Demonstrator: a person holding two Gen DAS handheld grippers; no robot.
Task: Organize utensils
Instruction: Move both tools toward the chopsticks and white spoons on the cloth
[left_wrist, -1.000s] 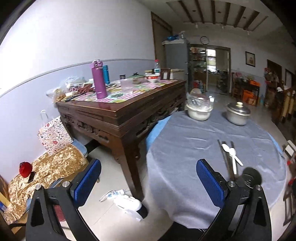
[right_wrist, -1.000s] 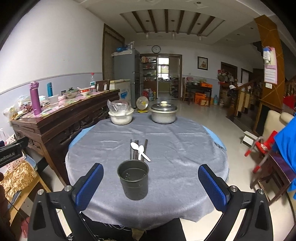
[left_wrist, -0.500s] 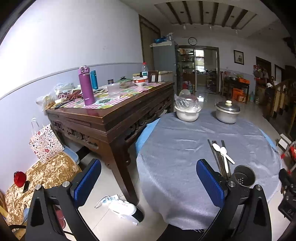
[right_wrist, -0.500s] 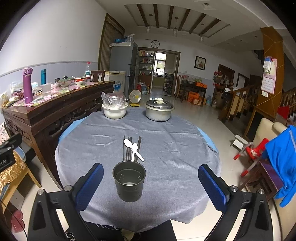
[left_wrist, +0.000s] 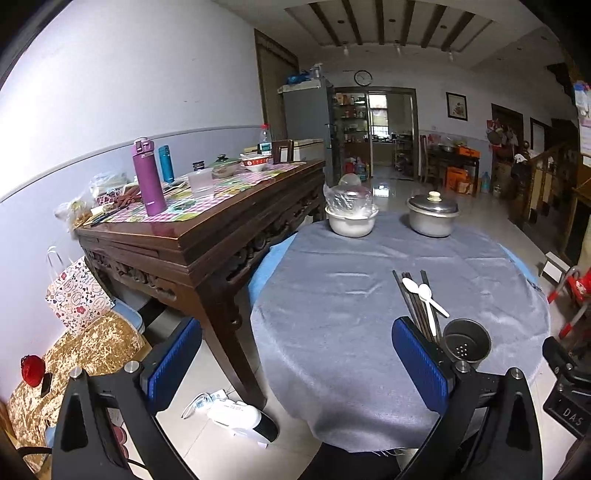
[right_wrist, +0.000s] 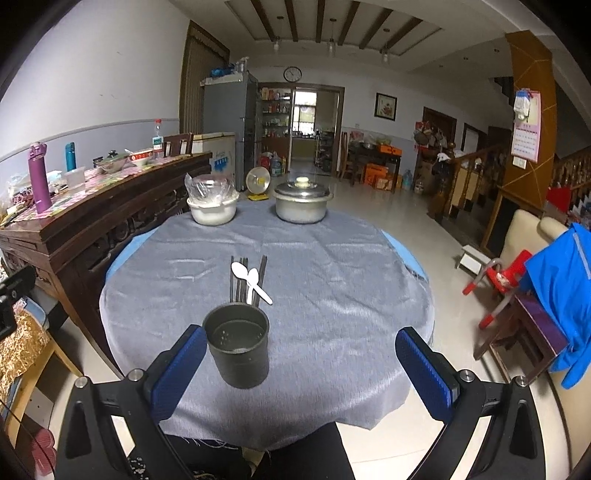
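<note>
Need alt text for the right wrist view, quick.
An empty dark cup stands on a round grey-clothed table, just ahead of the open right gripper. Behind it lie two white spoons across dark chopsticks.

"DAS" on black device (left_wrist: 567, 402)

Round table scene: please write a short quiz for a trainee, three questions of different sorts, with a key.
1. True or false: the dark holder already has chopsticks in it.
2. How many white spoons lie on the chopsticks?
A) one B) two C) four
3. Fill in: both the left gripper and the right gripper are ____.

Key
1. False. The holder is empty; the chopsticks lie flat on the grey cloth just behind it.
2. B.
3. Open. Neither gripper holds anything.
</note>
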